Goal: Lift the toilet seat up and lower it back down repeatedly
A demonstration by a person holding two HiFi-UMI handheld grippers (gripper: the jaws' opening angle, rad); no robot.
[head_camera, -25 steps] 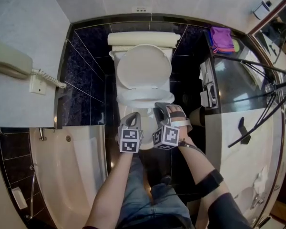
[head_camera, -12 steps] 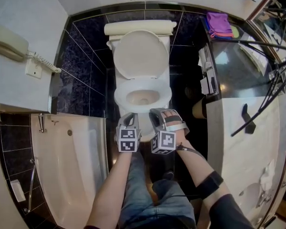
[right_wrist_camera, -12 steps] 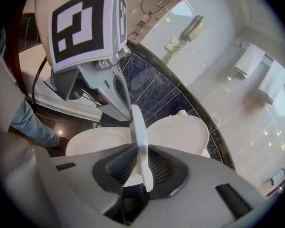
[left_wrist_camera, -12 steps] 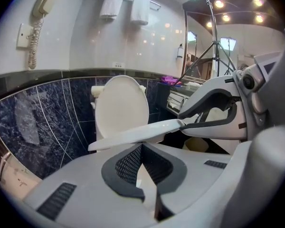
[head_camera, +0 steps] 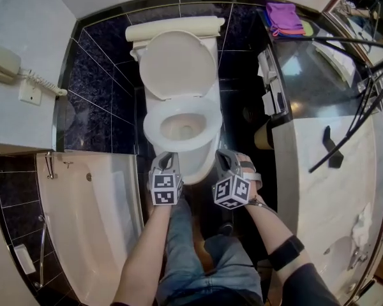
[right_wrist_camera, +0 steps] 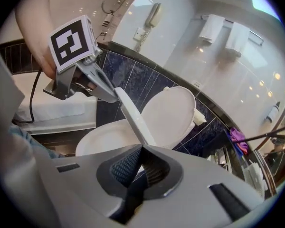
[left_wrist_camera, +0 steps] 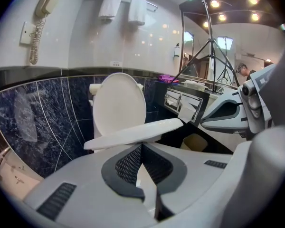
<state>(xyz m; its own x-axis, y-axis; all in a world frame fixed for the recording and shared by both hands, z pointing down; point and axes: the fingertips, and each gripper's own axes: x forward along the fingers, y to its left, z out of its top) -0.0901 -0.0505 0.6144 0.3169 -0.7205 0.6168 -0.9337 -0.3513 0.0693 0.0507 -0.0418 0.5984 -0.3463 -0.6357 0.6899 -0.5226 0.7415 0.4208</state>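
Observation:
The white toilet seat [head_camera: 152,123] lies almost flat over the bowl, and the lid [head_camera: 177,65] stands upright against the tank. My left gripper [head_camera: 166,157] and right gripper [head_camera: 225,155] are at the seat's front edge, one on each side. In the left gripper view the seat [left_wrist_camera: 133,134] shows edge-on as a white bar across the shut tips of my left gripper [left_wrist_camera: 141,146]. In the right gripper view the seat [right_wrist_camera: 133,115] runs from my right gripper [right_wrist_camera: 141,148] up to the left gripper [right_wrist_camera: 109,93]. The right jaws have just been closing; nothing shows between the pads.
A bathtub [head_camera: 89,209] is at the left under a wall phone [head_camera: 3,62]. At the right are a paper holder [head_camera: 271,85], a bin [head_camera: 263,139], a marble counter [head_camera: 325,190] and tripod legs [head_camera: 345,43]. The person's jeans [head_camera: 185,247] are behind the grippers.
The seat has come down from a raised tilt to almost flat on the bowl. Both grippers sank with it and drew back toward the person, and the right one rolled.

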